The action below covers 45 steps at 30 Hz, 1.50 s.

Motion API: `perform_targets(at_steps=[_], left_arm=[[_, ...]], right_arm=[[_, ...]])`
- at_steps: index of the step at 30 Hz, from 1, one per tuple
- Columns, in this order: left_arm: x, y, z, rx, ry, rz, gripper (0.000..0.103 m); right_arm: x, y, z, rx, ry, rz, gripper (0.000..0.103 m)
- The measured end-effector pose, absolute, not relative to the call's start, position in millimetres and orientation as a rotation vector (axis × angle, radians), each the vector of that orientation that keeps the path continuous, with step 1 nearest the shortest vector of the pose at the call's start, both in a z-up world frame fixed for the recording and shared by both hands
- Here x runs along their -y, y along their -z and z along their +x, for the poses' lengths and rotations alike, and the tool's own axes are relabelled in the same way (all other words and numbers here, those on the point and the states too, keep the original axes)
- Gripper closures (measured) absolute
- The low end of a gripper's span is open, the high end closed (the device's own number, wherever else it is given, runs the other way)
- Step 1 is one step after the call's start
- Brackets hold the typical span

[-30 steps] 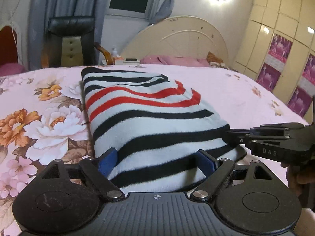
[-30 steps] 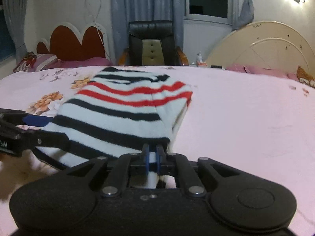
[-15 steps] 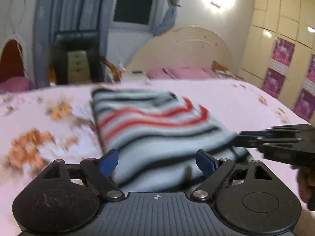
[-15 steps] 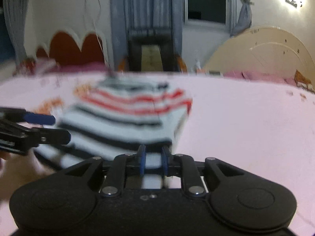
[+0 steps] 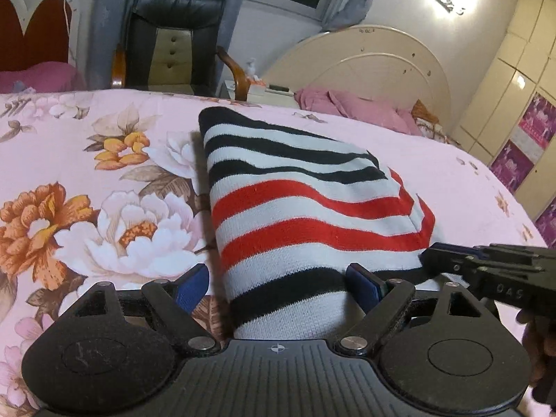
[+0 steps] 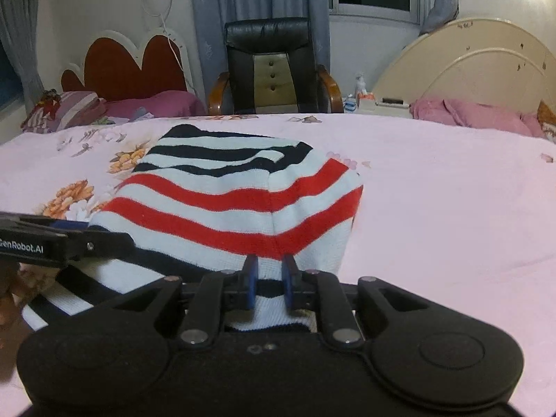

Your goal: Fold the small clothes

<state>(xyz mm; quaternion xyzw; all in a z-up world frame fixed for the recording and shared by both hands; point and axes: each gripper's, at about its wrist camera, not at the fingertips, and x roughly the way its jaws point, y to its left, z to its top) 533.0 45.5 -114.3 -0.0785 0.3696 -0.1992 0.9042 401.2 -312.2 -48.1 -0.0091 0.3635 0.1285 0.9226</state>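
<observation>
A folded striped knit garment (image 5: pixel 305 215), white with black and red bands, lies on the pink floral bedspread (image 5: pixel 69 180). My left gripper (image 5: pixel 278 286) is open, its blue pads either side of the garment's near edge. My right gripper (image 6: pixel 269 279) has its jaws a narrow gap apart, with the garment's (image 6: pixel 229 201) near edge between the pads. The right gripper also shows at the right in the left wrist view (image 5: pixel 486 271). The left gripper shows at the left in the right wrist view (image 6: pixel 52 239).
A black leather armchair (image 6: pixel 271 66) stands beyond the bed's far edge. A cream round headboard (image 6: pixel 479 69) with pink pillows (image 6: pixel 472 114) is at the right, a red scalloped headboard (image 6: pixel 128 66) at the left. Wardrobe doors (image 5: pixel 521 111) line the right wall.
Both grippers have moved forward along the garment, so the red bands are nearer. The right gripper's jaws have parted slightly from shut. The left gripper stays open.
</observation>
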Motion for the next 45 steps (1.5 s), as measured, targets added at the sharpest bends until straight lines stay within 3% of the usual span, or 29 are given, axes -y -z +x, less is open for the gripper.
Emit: perform_targets(at_steps=[3, 6, 8, 10, 15, 20, 23, 26, 43, 44, 45], left_arm=[[-43, 111, 532, -0.757, 0.403, -0.128, 0.017], [-41, 108, 532, -0.761, 0.372, -0.103, 0.004], [-42, 106, 530, -0.752, 0.362, -0.082, 0.001], [-44, 104, 529, -0.753, 0.368, -0.082, 0.001], [-56, 100, 529, -0.776, 0.433, -0.131, 0.001], [-77, 109, 538, -0.848, 0.527, -0.281, 0.003], [-90, 123, 547, -0.916, 0.603, -0.444, 0.018], [-98, 140, 554, -0.971, 0.641, -0.588, 0.02], [-80, 147, 587, -0.984, 0.699, -0.576, 0.02], [-77, 146, 587, -0.979, 0.696, -0.557, 0.02], [-74, 144, 587, -0.972, 0.694, -0.529, 0.023]], right_arm=[[315, 39, 397, -0.72, -0.255, -0.008, 0.079], [318, 35, 393, -0.702, -0.251, 0.02, 0.071], [324, 30, 391, -0.684, -0.245, 0.051, 0.059], [332, 25, 390, -0.669, -0.237, 0.086, 0.041], [373, 24, 401, -0.726, -0.256, 0.315, 0.033], [421, 50, 418, -0.861, -0.326, 0.622, 0.032], [435, 73, 425, -0.945, -0.379, 0.728, 0.032], [439, 93, 427, -0.987, -0.408, 0.78, 0.032], [396, 93, 468, -1.02, -0.618, 0.647, 0.039], [396, 94, 468, -1.012, -0.623, 0.652, 0.041], [395, 93, 467, -1.006, -0.613, 0.641, 0.05]])
